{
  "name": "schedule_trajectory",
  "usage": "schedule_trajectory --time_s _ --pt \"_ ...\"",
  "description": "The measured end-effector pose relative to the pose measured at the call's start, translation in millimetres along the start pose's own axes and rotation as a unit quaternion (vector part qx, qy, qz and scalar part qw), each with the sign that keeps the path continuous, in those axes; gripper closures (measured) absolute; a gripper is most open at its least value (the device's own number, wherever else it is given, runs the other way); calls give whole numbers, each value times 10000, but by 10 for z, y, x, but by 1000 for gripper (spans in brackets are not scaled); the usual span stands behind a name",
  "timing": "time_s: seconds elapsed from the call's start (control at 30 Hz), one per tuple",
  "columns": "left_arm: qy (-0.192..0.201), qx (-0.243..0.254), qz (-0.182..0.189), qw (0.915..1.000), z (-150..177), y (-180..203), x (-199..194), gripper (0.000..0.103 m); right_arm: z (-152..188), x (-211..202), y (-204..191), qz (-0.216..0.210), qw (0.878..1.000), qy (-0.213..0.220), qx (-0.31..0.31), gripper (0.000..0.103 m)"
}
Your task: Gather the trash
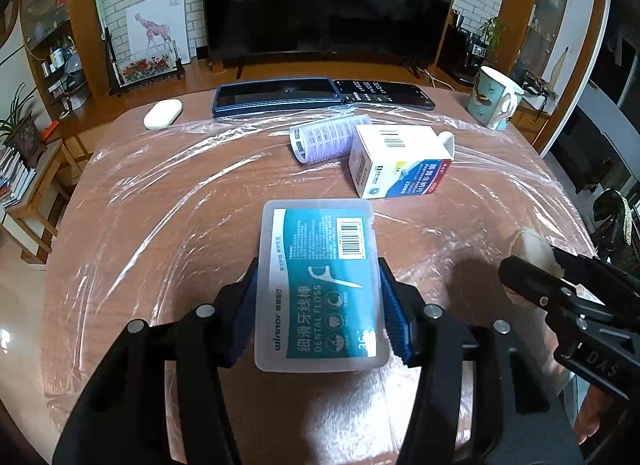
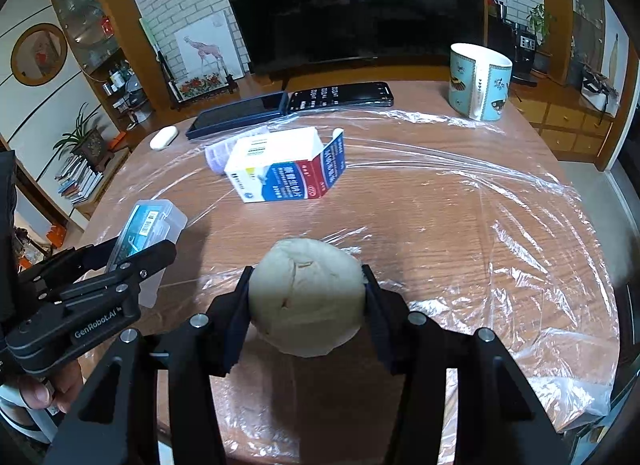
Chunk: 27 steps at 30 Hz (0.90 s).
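Both claws are loaded. The left claw [image 1: 318,305] is clamped on a flat plastic dental floss case [image 1: 320,285], pads pressing its long sides, low in the centre of the left wrist view and apparently lifted clear of the table [image 1: 200,233]. The right claw [image 2: 306,301] grips a pale crumpled paper ball [image 2: 307,297], which fills the gap between its fingers at lower centre of the right wrist view.

As I judge it, the collecting is about half done: two pieces are in hand but not yet dropped anywhere, and no bin or bag shows in either view. Still lying on the plastic sheet [image 2: 540,265] covering the table are an opened medicine box [image 1: 396,161] in the upper middle of the frame and, just behind it and touching or nearly so, a rolled printed leaflet or tube [image 1: 328,137]. Two phones [image 1: 280,97] and a mug [image 1: 496,99] at the far edge look like keepers, not trash.
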<state>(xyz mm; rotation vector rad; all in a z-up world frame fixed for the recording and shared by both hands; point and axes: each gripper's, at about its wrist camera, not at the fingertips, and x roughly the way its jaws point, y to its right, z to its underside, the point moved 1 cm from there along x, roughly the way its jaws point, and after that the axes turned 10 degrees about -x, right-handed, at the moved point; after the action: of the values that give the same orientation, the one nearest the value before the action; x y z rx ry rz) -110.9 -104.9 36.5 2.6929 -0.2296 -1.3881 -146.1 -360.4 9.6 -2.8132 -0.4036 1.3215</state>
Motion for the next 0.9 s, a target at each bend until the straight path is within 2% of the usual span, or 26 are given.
schedule_trajectory --time_s 0.5,0.9 --pt "45 -25 160 9999 276 -186 -322 48 221 -220 -231 -35 10000 11 11 53" --pt "-23 102 328 9994 536 -301 -489 48 498 -385 -347 116 9998 -58 128 53"
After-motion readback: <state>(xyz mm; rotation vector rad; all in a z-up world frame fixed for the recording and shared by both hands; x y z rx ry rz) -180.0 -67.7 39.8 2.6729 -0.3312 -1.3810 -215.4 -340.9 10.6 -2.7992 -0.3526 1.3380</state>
